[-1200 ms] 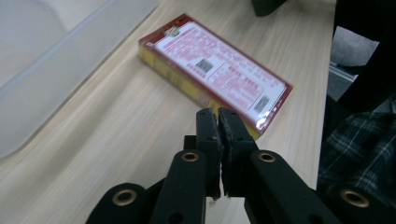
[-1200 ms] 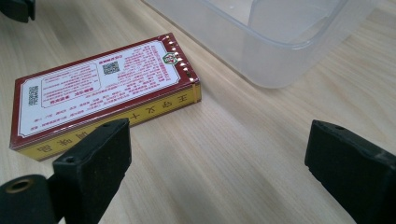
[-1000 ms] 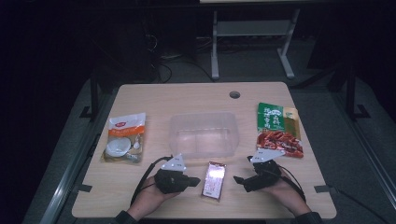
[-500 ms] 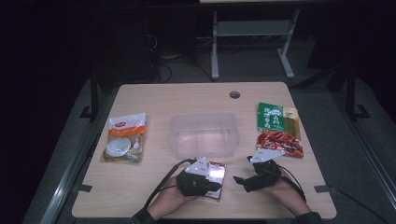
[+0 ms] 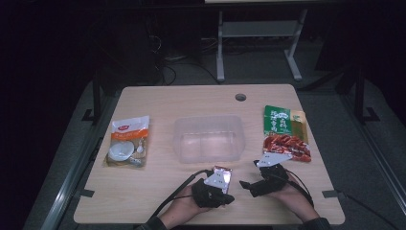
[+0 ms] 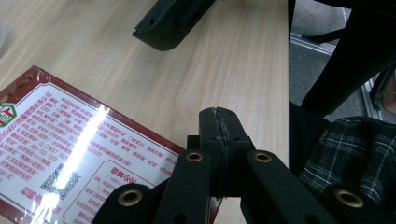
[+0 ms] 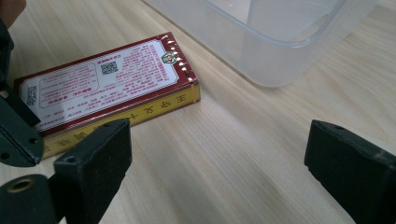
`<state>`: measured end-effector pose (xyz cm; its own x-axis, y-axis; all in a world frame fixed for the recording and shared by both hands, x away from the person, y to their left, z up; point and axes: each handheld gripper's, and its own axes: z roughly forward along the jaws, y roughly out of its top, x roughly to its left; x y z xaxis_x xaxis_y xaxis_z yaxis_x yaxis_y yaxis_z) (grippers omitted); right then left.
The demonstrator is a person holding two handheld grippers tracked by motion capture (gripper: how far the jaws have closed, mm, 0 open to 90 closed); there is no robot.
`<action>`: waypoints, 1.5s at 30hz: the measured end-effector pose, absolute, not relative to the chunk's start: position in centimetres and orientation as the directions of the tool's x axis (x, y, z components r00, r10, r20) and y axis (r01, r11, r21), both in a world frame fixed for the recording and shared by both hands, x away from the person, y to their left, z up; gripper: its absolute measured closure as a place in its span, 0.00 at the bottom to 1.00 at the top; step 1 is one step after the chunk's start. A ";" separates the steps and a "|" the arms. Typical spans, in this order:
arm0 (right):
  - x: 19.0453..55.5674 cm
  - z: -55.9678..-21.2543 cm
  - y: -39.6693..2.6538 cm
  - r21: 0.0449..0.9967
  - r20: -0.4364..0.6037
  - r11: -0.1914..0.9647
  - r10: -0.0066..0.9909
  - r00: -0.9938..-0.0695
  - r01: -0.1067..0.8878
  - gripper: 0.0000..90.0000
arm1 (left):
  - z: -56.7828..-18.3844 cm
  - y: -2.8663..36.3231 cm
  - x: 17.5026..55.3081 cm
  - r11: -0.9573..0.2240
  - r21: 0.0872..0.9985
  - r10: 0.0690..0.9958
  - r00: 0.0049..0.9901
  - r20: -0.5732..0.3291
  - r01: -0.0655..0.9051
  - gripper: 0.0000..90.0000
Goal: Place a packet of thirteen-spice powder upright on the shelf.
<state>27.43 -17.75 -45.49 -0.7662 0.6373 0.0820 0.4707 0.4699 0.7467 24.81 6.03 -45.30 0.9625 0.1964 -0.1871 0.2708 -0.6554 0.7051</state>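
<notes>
Moved rightward along near edge since 1 s back: left gripper [image 5: 229, 199], now over near end of red box [image 5: 222, 178]; right gripper [image 5: 245, 185] unchanged, box itself same spot. Wooden table [image 5: 158, 201] carrying everything, cable hole [image 5: 240, 97] nr far edge. Clear plastic bin [image 5: 208, 139] at table centre, open side up. Orange pouch w/ white bowl pic [image 5: 128, 142] nr left edge, well apart from bin. Green packet [image 5: 277, 120] nr right edge, red snack packet [image 5: 286, 147] touching it on near side. Red box lying flat betw. bin and near edge, just beside bin's near wall, printed white label up, yellow side strip facing right gripper in right gripper view [image 7: 116, 88]. Left gripper in left gripper view [image 6: 218, 113]: jaws clenched, pads pressed flat together, nothing betw. them, tips past box's [image 6: 74, 154] edge over bare wood. Right gripper in right gripper view [image 7: 219, 154]: jaws released, spread wide, bare table betw. pads, resting nr near edge just right of box, not touching it.
</notes>
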 end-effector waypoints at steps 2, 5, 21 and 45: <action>27.4 -45.5 -17.8 0.746 0.082 0.470 0.638 -0.766 0.471 0.08 | -45.2 6.2 24.8 -0.658 0.702 0.198 0.962 -0.189 0.273 1.00; 27.4 -45.5 -17.8 0.744 0.082 0.471 0.639 -0.765 0.473 0.08 | -45.2 6.8 24.8 -0.660 0.698 0.200 0.961 -0.193 0.278 1.00; 27.4 -45.5 -17.8 0.746 0.083 0.468 0.641 -0.763 0.474 0.08 | -44.9 11.2 25.9 -0.710 0.635 0.277 0.950 -0.147 0.305 1.00; 27.4 -45.7 -17.7 0.742 0.074 0.481 0.633 -0.771 0.466 0.08 | -44.0 14.3 27.5 -0.684 0.639 0.342 0.928 -0.146 0.352 0.99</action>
